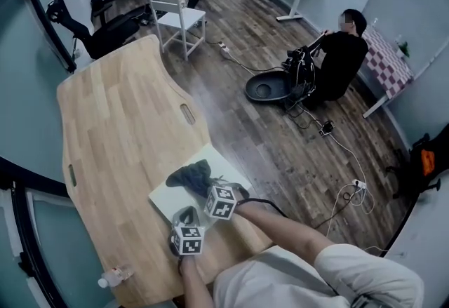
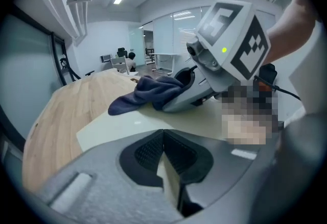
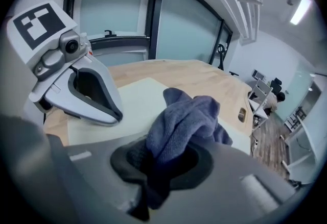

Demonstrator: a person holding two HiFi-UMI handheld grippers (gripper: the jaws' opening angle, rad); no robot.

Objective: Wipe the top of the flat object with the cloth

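A pale flat board (image 1: 168,196) lies on the wooden table (image 1: 119,124) near its front edge. On the board's far part rests a dark blue cloth (image 1: 191,175), bunched up. My right gripper (image 1: 210,186) is shut on the cloth (image 3: 186,121), whose folds spill out past the jaws (image 3: 163,159) onto the board (image 3: 135,100). My left gripper (image 1: 184,219) sits at the board's near edge, shut with the pale edge pinched between its pads (image 2: 163,139). The left gripper view shows the cloth (image 2: 148,93) and the right gripper (image 2: 176,96) just ahead, over the board (image 2: 117,128).
A clear plastic bottle (image 1: 116,276) lies at the table's near left corner. The table has a slot (image 1: 187,114) near its right edge. On the floor beyond are a white chair (image 1: 177,15), cables (image 1: 344,159) and a seated person (image 1: 340,57).
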